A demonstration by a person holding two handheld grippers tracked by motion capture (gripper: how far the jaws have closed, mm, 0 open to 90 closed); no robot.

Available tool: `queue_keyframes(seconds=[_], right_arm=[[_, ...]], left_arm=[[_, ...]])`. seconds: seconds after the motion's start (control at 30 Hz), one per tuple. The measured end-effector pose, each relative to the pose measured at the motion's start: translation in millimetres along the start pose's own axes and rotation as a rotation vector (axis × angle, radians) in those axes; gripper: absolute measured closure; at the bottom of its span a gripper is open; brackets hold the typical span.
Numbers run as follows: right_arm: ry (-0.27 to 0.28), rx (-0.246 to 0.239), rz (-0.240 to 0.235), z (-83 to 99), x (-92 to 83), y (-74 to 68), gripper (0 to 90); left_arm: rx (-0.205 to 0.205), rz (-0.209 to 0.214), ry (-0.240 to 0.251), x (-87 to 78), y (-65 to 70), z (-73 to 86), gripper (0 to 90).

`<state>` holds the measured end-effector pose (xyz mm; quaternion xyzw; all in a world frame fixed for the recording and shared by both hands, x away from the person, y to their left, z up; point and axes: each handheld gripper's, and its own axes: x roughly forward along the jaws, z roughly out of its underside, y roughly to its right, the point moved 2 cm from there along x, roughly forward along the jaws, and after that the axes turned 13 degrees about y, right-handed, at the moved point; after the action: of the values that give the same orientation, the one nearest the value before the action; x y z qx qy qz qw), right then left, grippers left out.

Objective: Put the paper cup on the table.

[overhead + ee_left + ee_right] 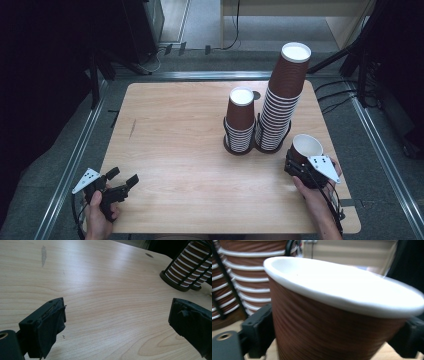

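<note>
In the high view, the right gripper (pixel 303 161) has its jaws closed on the wall of a single brown ribbed paper cup with a white rim (pixel 306 146), held tilted near the table's right edge, just beside the black wire double cup holder (pixel 257 141). The holder's two rings carry a short stack of nested brown paper cups (pixel 240 120) and a tall, leaning stack of the same cups (pixel 284 97). The held cup looks empty, its white inside bare. As a judgement, one cup is in hand between the stacks and the table, and whether it goes onto a stack or down on the light wooden table (pixel 175 150) cannot be told; the work seems midway at best. The left gripper (pixel 122 180) rests low at the near left corner, well apart from the cups, jaws spread and holding nothing.

In the left gripper view, the two black jaws stand wide with bare table (pixel 100 295) between them; the holder's base (pixel 180 281) lies far beyond the right jaw.

In the right gripper view, the cup (pixel 332 322) sits pinched between the jaws, rim tipped away, with the stacked cups (pixel 244 282) just beyond the left jaw.
</note>
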<state>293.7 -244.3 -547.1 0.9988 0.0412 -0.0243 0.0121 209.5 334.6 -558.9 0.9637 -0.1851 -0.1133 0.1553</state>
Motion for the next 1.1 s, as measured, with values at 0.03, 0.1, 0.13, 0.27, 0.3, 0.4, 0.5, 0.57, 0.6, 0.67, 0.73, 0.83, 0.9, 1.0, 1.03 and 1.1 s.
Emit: queue_keyframes(seconds=[0.03, 0.1, 0.13, 0.27, 0.3, 0.4, 0.5, 0.57, 0.6, 0.67, 0.73, 0.83, 0.9, 1.0, 1.03, 1.1], right_arm=[[0.001, -0.01, -0.001, 0.2, -0.1, -1.1, 9.9], [-0.006, -0.01, 0.005, -0.2, 0.4, -2.1, 9.8], [-0.009, -0.015, 0.009, -0.7, 0.9, -1.8, 9.9], [-0.014, -0.028, -0.014, -1.4, -1.0, -4.2, 8.9], [-0.018, -0.028, -0.017, -1.6, -1.9, -5.4, 8.2], [-0.01, -0.013, -0.038, -3.7, -3.4, -7.7, 0.8], [0.0, 0.002, -0.075, -6.6, -6.2, -10.0, 0.0], [0.002, 0.014, -0.093, -7.5, -8.1, -10.9, 0.0], [0.002, 0.021, -0.097, -7.8, -8.6, -11.2, 0.0], [0.006, 0.025, -0.098, -8.5, -9.9, -11.2, 0.0], [0.006, 0.035, -0.106, -8.9, -11.2, -10.6, 0.0], [0.004, 0.039, -0.109, -8.8, -12.9, -9.2, 0.0], [0.003, 0.045, -0.107, -8.9, -14.5, -8.6, 0.0], [0.002, 0.044, -0.111, -9.0, -17.0, -7.5, 0.0], [0.005, 0.043, -0.112, -9.1, -17.7, -7.1, 0.0], [0.004, 0.039, -0.111, -9.0, -19.7, -6.2, 0.0]], left_arm=[[0.002, 0.0, -0.001, 0.1, 0.0, 0.0, 1.3], [0.005, -0.001, -0.004, 0.4, 0.3, 0.1, 1.3], [0.007, 0.0, -0.005, 0.5, 0.4, 0.2, 1.3], [0.01, 0.001, -0.008, 1.0, 0.4, 0.2, 1.3], [0.009, 0.001, -0.006, 1.2, 0.4, 0.2, 1.3], [0.006, -0.001, -0.006, 1.4, 0.2, 0.1, 1.3], [0.003, -0.002, -0.005, 1.5, -0.1, 0.1, 1.3], [0.001, -0.002, -0.006, 1.4, -0.5, -0.1, 1.3], [-0.002, -0.002, -0.006, 1.4, -0.6, -0.1, 1.3], [-0.005, -0.001, -0.006, 1.3, -0.8, -0.1, 1.3], [-0.007, -0.002, -0.006, 1.3, -1.1, -0.2, 1.3], [-0.008, -0.002, -0.006, 1.4, -1.3, -0.2, 1.3], [-0.009, -0.002, -0.005, 1.4, -1.4, -0.2, 1.3], [-0.005, -0.001, -0.006, 1.8, -1.0, -0.1, 1.3], [-0.003, -0.003, -0.006, 2.0, -0.8, 0.0, 1.3], [0.002, -0.002, -0.008, 2.1, -0.6, 0.1, 1.3]])
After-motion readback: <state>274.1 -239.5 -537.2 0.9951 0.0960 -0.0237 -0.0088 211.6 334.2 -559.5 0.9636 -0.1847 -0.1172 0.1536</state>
